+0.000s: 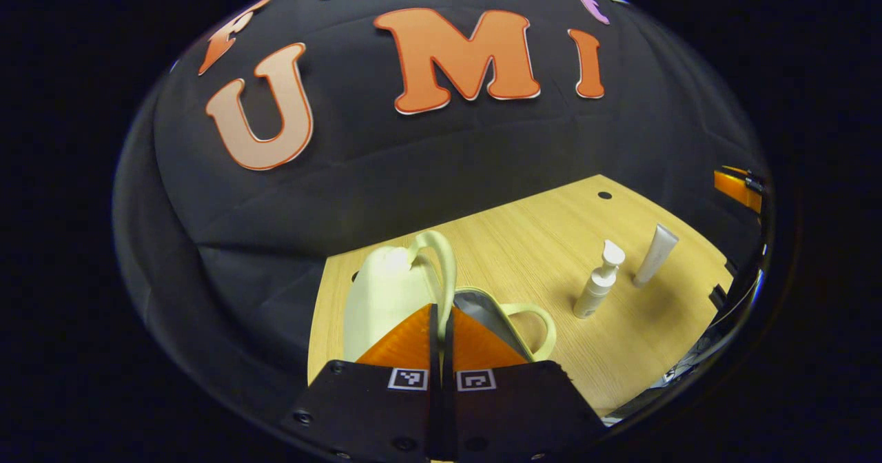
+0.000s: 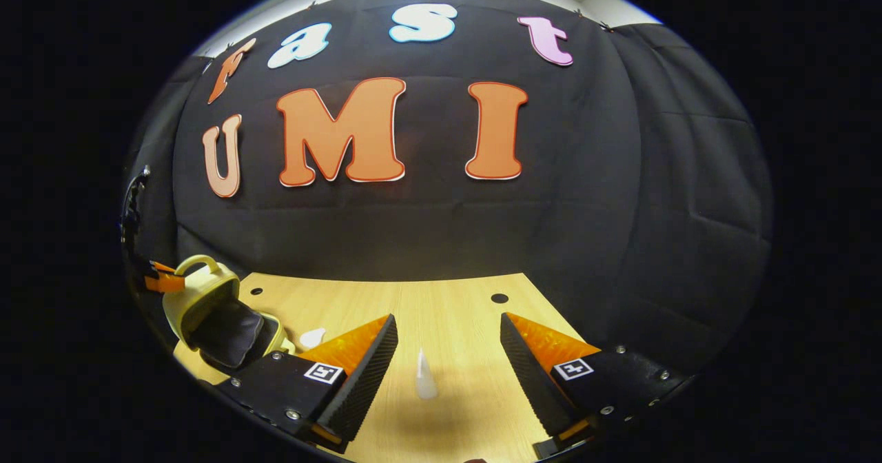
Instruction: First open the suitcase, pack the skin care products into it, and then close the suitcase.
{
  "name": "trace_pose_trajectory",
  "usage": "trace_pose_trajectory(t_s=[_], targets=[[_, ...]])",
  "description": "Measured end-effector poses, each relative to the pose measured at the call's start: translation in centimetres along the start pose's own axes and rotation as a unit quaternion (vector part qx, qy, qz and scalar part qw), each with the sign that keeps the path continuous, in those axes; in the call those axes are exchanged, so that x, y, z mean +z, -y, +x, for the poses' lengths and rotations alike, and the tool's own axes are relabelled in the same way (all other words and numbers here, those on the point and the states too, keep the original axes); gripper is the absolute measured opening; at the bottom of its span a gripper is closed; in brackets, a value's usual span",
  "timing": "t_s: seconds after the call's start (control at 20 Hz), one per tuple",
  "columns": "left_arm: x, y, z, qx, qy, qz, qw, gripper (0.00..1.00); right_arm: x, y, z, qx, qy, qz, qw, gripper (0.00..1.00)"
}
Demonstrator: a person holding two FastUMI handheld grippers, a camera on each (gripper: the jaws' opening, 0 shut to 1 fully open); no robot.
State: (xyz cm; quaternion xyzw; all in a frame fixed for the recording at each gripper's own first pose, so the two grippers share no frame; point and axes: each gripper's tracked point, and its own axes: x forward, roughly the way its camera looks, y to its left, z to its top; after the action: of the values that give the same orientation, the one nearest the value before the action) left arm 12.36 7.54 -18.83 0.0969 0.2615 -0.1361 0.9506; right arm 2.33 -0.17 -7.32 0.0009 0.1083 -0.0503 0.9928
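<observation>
A pale yellow suitcase [image 1: 386, 291] stands open on the wooden table [image 1: 537, 242], its lid raised and its grey lining [image 1: 482, 304] showing. My left gripper [image 1: 441, 311] is shut on the lid's loop handle [image 1: 441, 256]. To the right stand a white pump bottle [image 1: 598, 284] and a white tube [image 1: 656, 255]. In the right gripper view, my right gripper [image 2: 449, 318] is open above the table, and the tube [image 2: 425, 377] stands upright between its fingers without touching them. The pump bottle's head [image 2: 313, 337] peeks past the left finger. The open suitcase [image 2: 207, 304] is far left.
The table's back edge meets the black cloth wall. Small round holes [image 2: 499, 298] sit in the tabletop near the back. The right gripper's orange finger [image 1: 737, 187] shows at the far right of the left gripper view. A second handle [image 1: 544, 325] sticks out from the suitcase's lower half.
</observation>
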Motion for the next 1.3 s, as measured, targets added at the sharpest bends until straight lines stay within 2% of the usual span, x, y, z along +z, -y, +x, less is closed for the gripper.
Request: trace_pose_trajectory(t_s=[0.15,0.35,0.4,0.45,0.5,0.55,0.65,0.7,0.75,0.85,0.9,0.95,1.0,1.05,1.3], targets=[[0.1,-4.5,-0.3,0.005,0.011,-0.012,1.0,0.01,1.1,-2.7,-0.1,0.002,0.0,0.011,1.0,0.95],[-1.4,-13.4,-1.7,0.007,0.017,-0.051,0.999,0.01,2.4,-6.0,-0.9,-0.011,0.01,0.022,1.0,0.95],[-2.3,-15.6,-1.9,0.007,0.016,-0.062,0.998,0.0,2.5,-7.0,-1.2,-0.013,0.009,0.025,1.0,0.95],[-3.3,-17.4,-1.9,0.006,0.014,-0.073,0.997,0.01,2.5,-7.9,-1.4,-0.015,0.008,0.026,1.0,1.0],[-4.0,-19.2,-1.8,0.005,0.014,-0.081,0.997,0.01,2.4,-8.9,-1.7,-0.016,0.006,0.027,1.0,0.95],[-5.4,-20.9,-1.7,0.003,0.012,-0.089,0.996,0.01,2.5,-9.8,-2.1,-0.016,0.004,0.027,1.0,1.0],[-7.9,-23.3,-0.8,-0.009,0.017,-0.105,0.994,0.0,2.6,-11.2,-2.5,-0.019,0.003,0.03,0.999,1.0],[-9.1,-24.5,-0.7,-0.019,0.029,-0.112,0.993,0.0,2.6,-11.6,-2.7,-0.023,0.002,0.032,0.999,1.0],[-10.2,-25.7,-0.4,-0.03,0.04,-0.122,0.991,0.01,2.7,-11.9,-3.0,-0.025,0.0,0.034,0.999,0.95],[-13.1,-27.7,0.8,-0.041,0.049,-0.154,0.986,0.01,2.9,-12.4,-3.3,-0.029,-0.003,0.037,0.999,0.96],[-14.5,-28.6,1.6,-0.044,0.048,-0.175,0.982,0.01,3.1,-12.4,-3.4,-0.032,-0.004,0.036,0.999,1.0],[-16.1,-29.4,2.1,-0.044,0.045,-0.197,0.978,0.01,3.2,-12.3,-3.5,-0.035,-0.002,0.035,0.999,0.96],[-17.8,-30.2,2.5,-0.044,0.043,-0.215,0.975,0.01,3.4,-12.2,-3.6,-0.037,-0.002,0.034,0.999,1.0],[-19.5,-30.8,3.1,-0.044,0.038,-0.231,0.971,0.01,3.5,-12.3,-3.6,-0.04,-0.002,0.034,0.999,0.95],[-28.3,-31.0,5.7,-0.026,-0.032,-0.293,0.955,0.01,3.2,-12.1,-3.6,-0.04,-0.016,0.035,0.998,0.96]])
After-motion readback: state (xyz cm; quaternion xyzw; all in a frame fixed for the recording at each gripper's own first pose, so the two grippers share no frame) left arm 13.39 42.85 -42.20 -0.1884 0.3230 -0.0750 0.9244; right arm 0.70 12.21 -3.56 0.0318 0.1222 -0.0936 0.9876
